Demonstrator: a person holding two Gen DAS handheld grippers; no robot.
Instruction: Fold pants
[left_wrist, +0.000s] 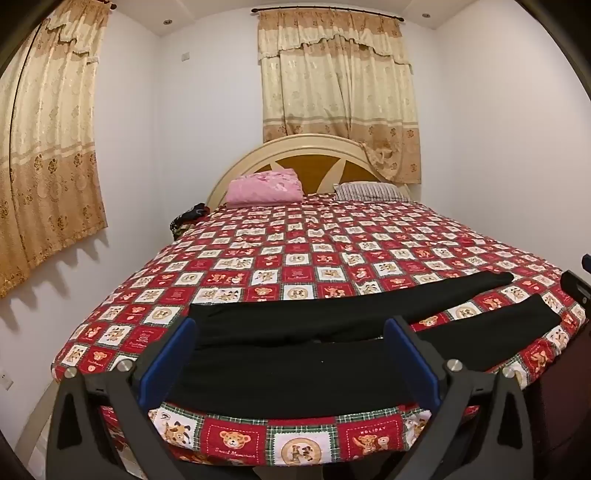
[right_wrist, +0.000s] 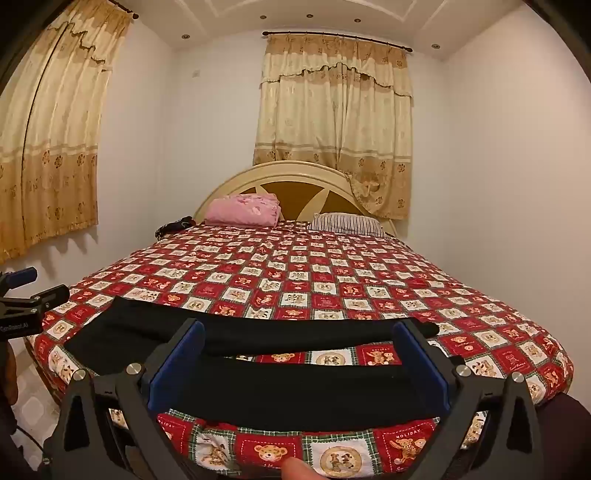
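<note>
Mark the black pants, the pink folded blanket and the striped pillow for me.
Black pants (left_wrist: 295, 373): left wrist view, on the near leg's flat cloth.
Pink folded blanket (right_wrist: 242, 210): right wrist view, on its front face.
Striped pillow (right_wrist: 343, 222): right wrist view, on its top.

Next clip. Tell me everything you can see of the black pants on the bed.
The black pants are plain, matte, soft-looking fabric with no visible print or hardware. They lie flat and unfolded across the near edge of the bed, on its teddy-bear patchwork cover, waist end toward the left. The two legs run rightward and spread apart, showing a strip of cover between them. The left gripper and right gripper hover open in front of them; neither visibly touches the fabric.
</note>
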